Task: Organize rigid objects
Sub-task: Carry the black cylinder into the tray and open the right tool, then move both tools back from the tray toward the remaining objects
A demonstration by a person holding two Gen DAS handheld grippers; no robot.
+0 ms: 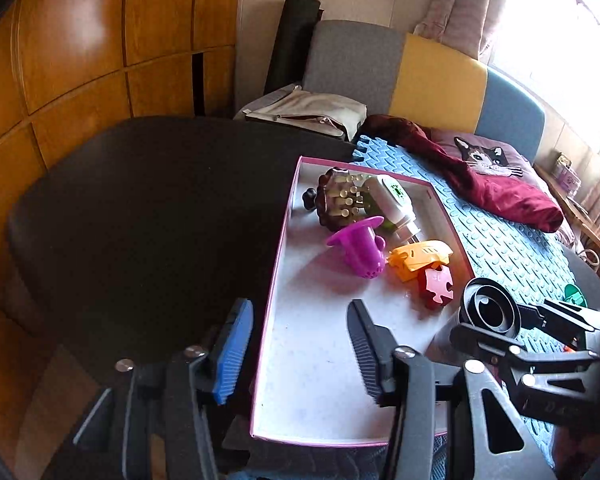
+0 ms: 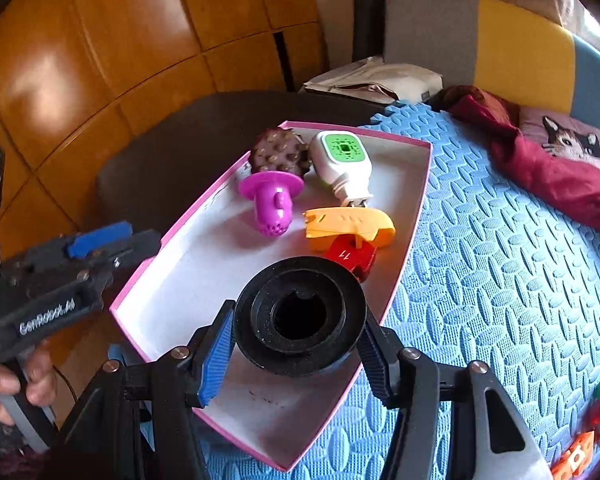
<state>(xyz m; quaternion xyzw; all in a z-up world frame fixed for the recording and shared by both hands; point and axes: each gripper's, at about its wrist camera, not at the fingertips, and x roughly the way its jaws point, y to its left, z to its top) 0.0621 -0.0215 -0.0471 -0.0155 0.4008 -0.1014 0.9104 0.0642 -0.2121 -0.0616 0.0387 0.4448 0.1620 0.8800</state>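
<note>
Right-wrist view: right gripper (image 2: 296,354) clamps the black ring (image 2: 300,316) above the pink box (image 2: 404,240) near edge, probably for dropping; left gripper (image 1: 300,350), empty, straddles its left wall.

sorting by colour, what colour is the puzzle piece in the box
Red puzzle piece; clearest in the left wrist view.

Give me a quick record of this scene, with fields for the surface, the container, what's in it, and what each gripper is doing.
surface: blue foam mat
container: pink-rimmed box, white inside
contents: purple strainer, orange piece, red puzzle piece, brown studded item, white and green device
right gripper: shut on black ring, above the box's near half
left gripper: open, nothing between its fingers, straddling the box's left wall
</note>
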